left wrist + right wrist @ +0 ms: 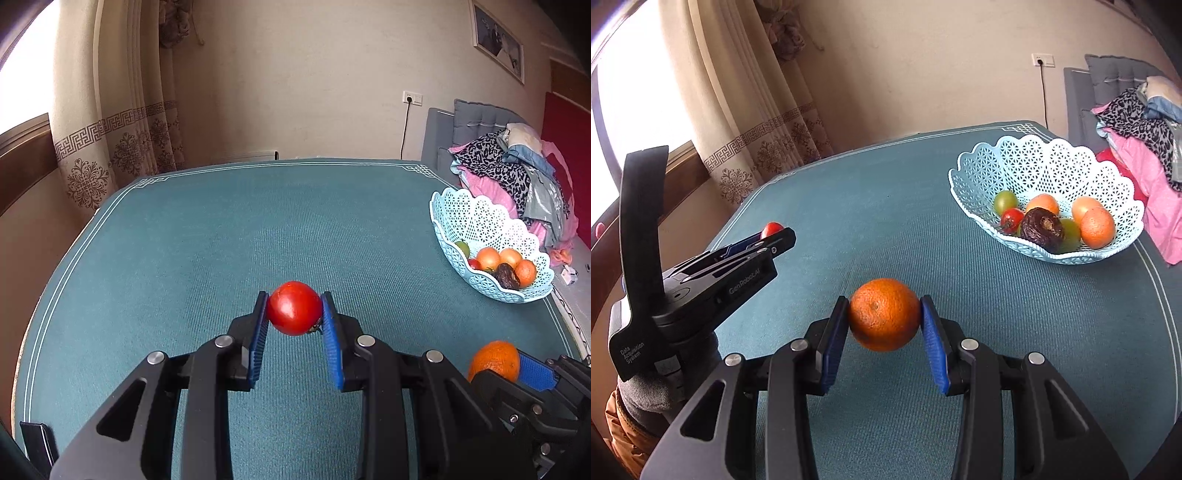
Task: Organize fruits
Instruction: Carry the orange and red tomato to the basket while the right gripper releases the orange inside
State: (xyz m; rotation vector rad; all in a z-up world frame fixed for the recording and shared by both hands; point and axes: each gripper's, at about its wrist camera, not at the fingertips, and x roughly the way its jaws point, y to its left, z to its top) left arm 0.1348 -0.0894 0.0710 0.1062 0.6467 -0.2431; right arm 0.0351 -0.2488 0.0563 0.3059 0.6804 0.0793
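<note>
The table (221, 240) is bare cloth across its whole middle and left part, so a gripper can pass there freely. The only thing standing on it is the basket (1049, 158), near the right edge, already holding several fruits (1043, 221); its inside is open from above. Behind it the clothes (1145, 122) lie close to the edge. The left gripper (775, 234) and right gripper (884, 317) are near each other, side by side.

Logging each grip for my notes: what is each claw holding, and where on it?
Left claw: red tomato, pinched across its sides. Right claw: orange, pinched across its sides.
</note>
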